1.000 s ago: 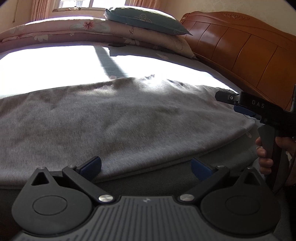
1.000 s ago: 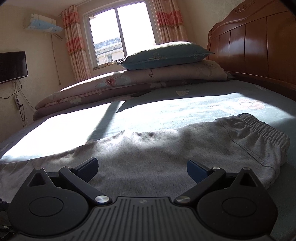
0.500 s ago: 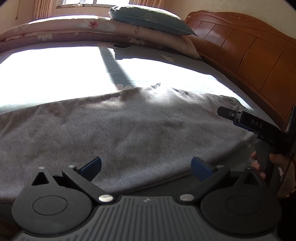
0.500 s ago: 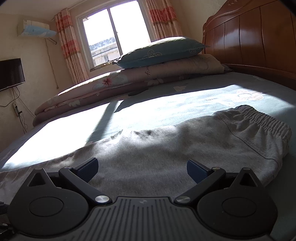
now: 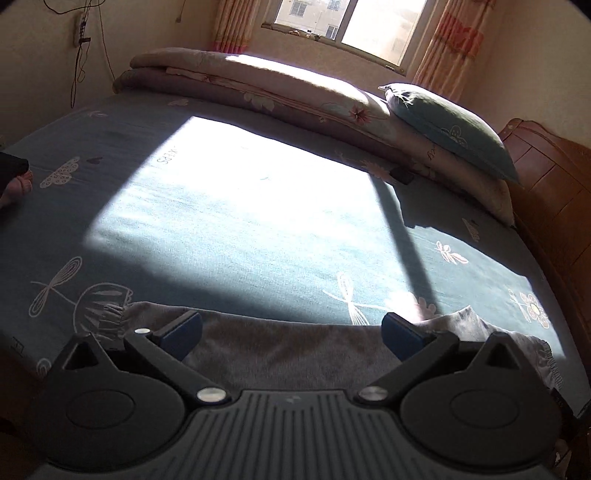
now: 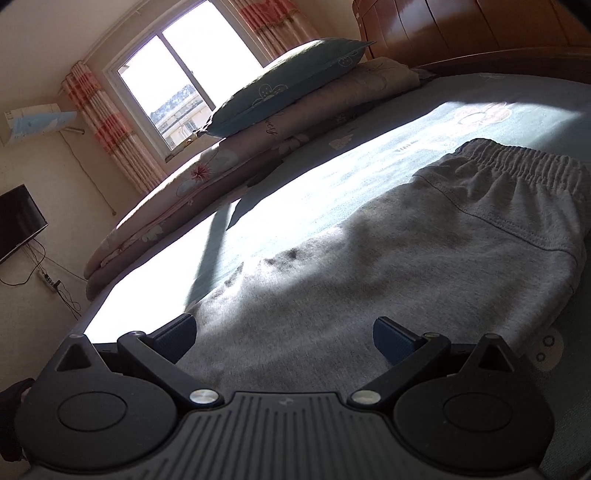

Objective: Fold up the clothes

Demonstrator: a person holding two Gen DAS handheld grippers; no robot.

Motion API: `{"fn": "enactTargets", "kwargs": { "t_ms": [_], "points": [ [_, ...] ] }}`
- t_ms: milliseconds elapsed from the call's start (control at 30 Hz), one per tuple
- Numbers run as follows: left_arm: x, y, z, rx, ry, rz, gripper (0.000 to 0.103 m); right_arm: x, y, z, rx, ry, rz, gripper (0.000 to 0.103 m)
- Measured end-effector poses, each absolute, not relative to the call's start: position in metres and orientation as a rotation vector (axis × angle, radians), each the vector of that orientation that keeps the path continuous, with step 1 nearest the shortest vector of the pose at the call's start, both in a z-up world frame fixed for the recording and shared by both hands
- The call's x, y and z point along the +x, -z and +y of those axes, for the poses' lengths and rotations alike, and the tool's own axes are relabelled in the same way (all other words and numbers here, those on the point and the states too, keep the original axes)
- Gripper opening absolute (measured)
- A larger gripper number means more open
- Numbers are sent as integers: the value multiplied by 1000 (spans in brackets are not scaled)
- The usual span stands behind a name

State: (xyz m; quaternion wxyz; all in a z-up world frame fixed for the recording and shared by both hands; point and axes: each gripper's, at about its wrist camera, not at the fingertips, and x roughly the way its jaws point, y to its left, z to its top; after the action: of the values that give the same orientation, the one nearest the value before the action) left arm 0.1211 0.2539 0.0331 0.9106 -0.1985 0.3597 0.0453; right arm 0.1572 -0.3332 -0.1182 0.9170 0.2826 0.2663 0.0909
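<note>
L gripper point(image 5: 291, 332): we see both blue pads spread wide, nothing between them; it hangs over the near edge of the grey trousers, w/ the cloth running under the gap
R gripper point(image 6: 284, 336): jaws also spread wide, empty; we're low over the trousers, cloth filling the space between the pads
Grey trousers point(image 6: 388, 266): laid flat on the bed sheet point(image 5: 240, 236); in R view they run from 6 o'clock up to 2 o'clock, where the elastic waistband point(image 6: 517, 162) sits gathered; in L view we get only a strip at 6 o'clock, w/ a ribbed cuff point(image 5: 110, 317) at 8 o'clock
Light: hard sun patch across the sheet mid-frame in both views, w/ a dark shadow bar crossing it; the trousers lie half in sun, half in shade
Bedding: folded floral quilt point(image 5: 266, 85) along the far edge of the bed at 12 o'clock in L view, teal pillow point(image 5: 447, 129) stacked on its end at 2 o'clock
Headboard point(image 6: 461, 33): wooden, at 1 o'clock in R view, just beyond the pillow
Room: window point(image 6: 177, 77) w/ striped curtains at 11 o'clock in R view, TV point(image 6: 18, 221) on the wall at 9 o'clock
Other: a person's bare foot point(image 5: 16, 186) at 9 o'clock edge of L view, on the sheet, well apart from the trousers
</note>
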Motion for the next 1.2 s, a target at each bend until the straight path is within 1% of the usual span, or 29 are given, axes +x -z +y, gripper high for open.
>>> {"fn": "enactTargets", "kwargs": {
  "t_ms": [200,300,367,433,567,667,800,933,1033,1200],
  "points": [
    [134,76,321,-716,-124,827,102,161,119,-312,464,-188,554,103],
    [136,104,334,-759,-149,839,102,163,118,-294,351,-183,565,103],
    [136,111,340,-753,-179,854,102,165,119,-285,293,-179,574,103],
    [131,106,342,-751,-178,836,102,166,120,-279,254,-174,580,103],
    [104,79,338,-718,-131,742,102,166,122,-272,203,-166,585,103],
    [80,75,345,-750,-118,697,102,164,123,-270,188,-172,584,103],
    [63,87,354,-793,-152,700,102,162,123,-267,152,-187,584,103],
    [42,101,370,-922,-155,661,102,160,123,-261,113,-191,586,103],
    [33,110,375,-959,-139,649,102,160,123,-257,88,-187,586,103],
    [39,126,384,-989,-131,657,102,160,117,-249,96,-243,588,103]
  ]
}}
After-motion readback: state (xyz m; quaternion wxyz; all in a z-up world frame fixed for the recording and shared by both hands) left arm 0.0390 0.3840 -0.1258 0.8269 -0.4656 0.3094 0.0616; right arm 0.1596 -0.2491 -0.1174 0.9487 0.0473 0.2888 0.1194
